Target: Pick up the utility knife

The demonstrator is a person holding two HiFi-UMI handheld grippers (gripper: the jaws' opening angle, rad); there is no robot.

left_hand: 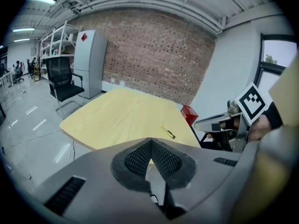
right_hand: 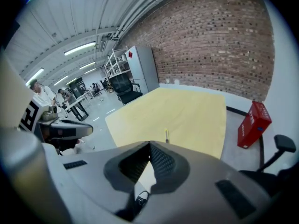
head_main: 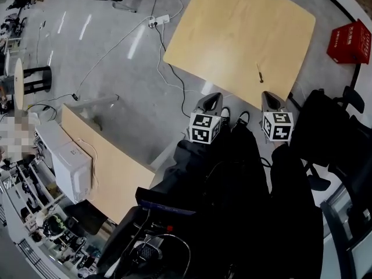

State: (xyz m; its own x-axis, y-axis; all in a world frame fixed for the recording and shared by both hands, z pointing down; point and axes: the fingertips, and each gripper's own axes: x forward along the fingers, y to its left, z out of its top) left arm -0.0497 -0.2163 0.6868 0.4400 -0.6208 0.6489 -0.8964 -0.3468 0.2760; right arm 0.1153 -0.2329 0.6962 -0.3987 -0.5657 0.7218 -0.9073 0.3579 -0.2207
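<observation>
While the wooden table spreads ahead of both grippers, neither holds anything.
The left gripper and right gripper sit side by side, jaws together, empty. The utility knife lies near the table edge, just ahead of the right gripper and ahead-right of the left.

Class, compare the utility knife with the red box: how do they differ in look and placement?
The utility knife is slim and yellow; the red box is bulky. The knife lies on the wooden table, near its edge; the box sits on the floor beside it. Both are untouched.
</observation>
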